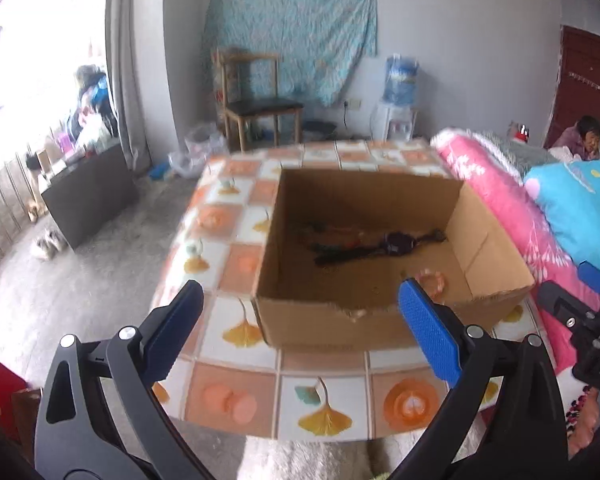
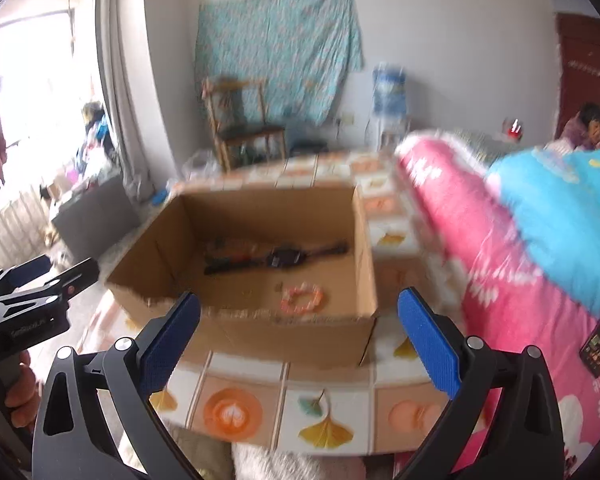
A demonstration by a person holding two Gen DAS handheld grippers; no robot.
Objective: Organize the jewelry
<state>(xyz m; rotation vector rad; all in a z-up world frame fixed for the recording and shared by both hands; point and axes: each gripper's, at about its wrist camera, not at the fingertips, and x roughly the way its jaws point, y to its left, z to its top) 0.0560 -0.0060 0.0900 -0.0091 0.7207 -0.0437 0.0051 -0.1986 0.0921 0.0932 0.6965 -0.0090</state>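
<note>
Both jaws are held wide open, nothing gripped. The pink beaded bracelet (image 2: 302, 298) is seen inside the brown cardboard box (image 2: 364, 240), nearer the right gripper (image 2: 299, 336) (left gripper (image 1: 300, 322) farther).

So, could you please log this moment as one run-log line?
left gripper: open, empty | right gripper: open, empty | cardboard box: pink bracelet, dark necklaces

Your left wrist camera looks down along its fingers from the near-left of the cardboard box (image 1: 364, 280), your right wrist camera from the near-right, both close, sharing box (image 2: 260, 280), tiled tabletop (image 1: 236, 396), chair (image 1: 260, 104).
</note>
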